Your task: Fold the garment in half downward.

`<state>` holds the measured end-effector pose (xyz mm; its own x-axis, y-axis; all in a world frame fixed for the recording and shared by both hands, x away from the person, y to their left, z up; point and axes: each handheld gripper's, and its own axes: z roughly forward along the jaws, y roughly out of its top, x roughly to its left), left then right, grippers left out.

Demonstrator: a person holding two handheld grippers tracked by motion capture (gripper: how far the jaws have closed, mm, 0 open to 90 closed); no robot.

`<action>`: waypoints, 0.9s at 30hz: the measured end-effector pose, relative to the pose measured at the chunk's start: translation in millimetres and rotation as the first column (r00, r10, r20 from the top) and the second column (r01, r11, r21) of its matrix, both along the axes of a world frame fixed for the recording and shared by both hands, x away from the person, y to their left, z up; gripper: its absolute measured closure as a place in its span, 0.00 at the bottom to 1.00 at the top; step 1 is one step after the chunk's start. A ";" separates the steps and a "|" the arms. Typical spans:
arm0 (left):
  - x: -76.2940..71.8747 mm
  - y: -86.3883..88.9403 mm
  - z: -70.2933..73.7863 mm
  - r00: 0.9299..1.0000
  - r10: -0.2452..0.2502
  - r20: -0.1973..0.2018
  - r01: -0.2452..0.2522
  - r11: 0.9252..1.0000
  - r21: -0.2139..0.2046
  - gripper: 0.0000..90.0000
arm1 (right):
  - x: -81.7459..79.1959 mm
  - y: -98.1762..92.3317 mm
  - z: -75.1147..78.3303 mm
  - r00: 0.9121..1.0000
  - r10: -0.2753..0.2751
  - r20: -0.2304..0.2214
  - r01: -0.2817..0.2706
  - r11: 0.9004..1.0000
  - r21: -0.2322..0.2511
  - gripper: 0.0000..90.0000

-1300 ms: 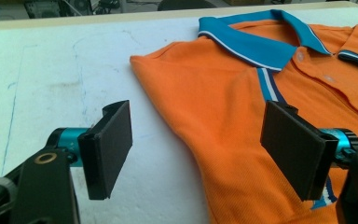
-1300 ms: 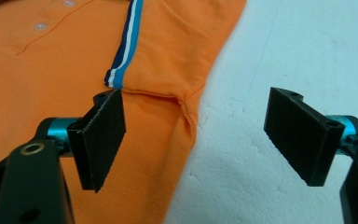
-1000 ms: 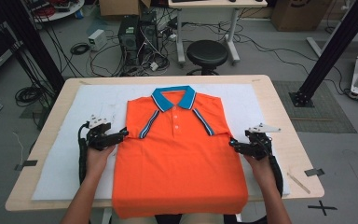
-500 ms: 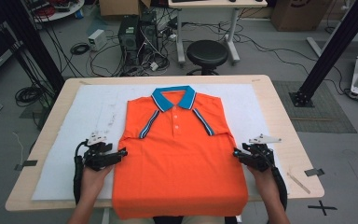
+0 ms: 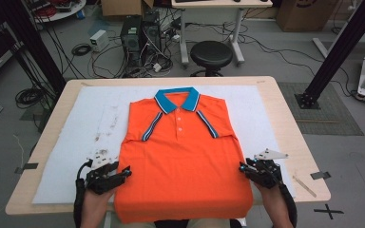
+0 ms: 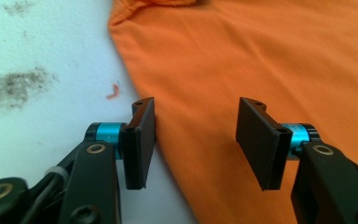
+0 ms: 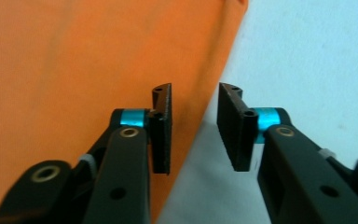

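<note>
Two grippers astride shirt (image 5: 183, 171) edges

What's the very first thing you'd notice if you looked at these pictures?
The bright orange polo shirt with its blue collar, lying flat in the middle of the white mat on the table. Next, the two black grippers at its lower side edges: the left gripper and the right gripper, whose jaws have just been closing, each pair straddling the shirt's edge with a gap left between them.
</note>
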<state>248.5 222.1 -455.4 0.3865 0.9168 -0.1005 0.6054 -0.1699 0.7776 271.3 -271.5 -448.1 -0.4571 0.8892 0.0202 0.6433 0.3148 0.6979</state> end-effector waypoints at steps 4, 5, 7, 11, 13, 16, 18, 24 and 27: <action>-11.2 -2.2 -1.3 0.999 0.025 0.022 -0.026 0.999 0.024 0.62 | -4.0 -1.3 0.0 1.000 -0.015 -0.018 0.015 1.000 0.015 0.80; -13.4 -2.4 -1.6 0.999 0.036 0.027 -0.037 0.999 0.026 0.65 | -5.5 -1.7 0.4 1.000 -0.018 -0.024 0.019 1.000 0.018 0.82; -15.4 -0.4 -1.7 0.998 0.048 0.033 -0.049 0.998 0.027 0.75 | -8.2 -1.4 0.4 1.000 -0.010 -0.025 0.010 1.000 0.019 0.90; -14.3 4.4 0.2 0.999 0.033 0.005 -0.034 0.999 0.004 0.95 | -12.1 1.9 1.7 1.000 0.022 -0.005 -0.022 1.000 -0.014 0.98; -14.6 6.1 0.8 1.000 0.029 -0.002 -0.029 1.000 -0.005 0.96 | -14.0 1.9 3.2 1.000 0.022 0.009 -0.022 1.000 -0.014 0.98; -15.5 11.6 1.6 1.000 0.020 -0.018 -0.020 1.000 -0.023 0.96 | -20.6 -0.1 7.0 0.999 0.022 0.033 -0.022 1.000 0.000 0.99; -17.0 14.6 2.4 1.000 0.012 -0.020 -0.013 0.999 -0.033 0.96 | -24.3 -1.0 8.4 0.999 0.023 0.041 -0.023 1.000 0.000 0.99; -26.1 22.4 6.7 1.000 -0.007 -0.018 0.005 0.998 -0.068 0.96 | -40.0 -5.5 16.2 0.998 0.027 0.056 -0.028 0.999 0.027 0.99; -32.6 26.9 8.9 0.999 -0.023 -0.029 0.020 0.995 -0.099 0.96 | -49.1 -8.2 20.1 0.998 0.027 0.063 -0.029 0.999 0.038 0.99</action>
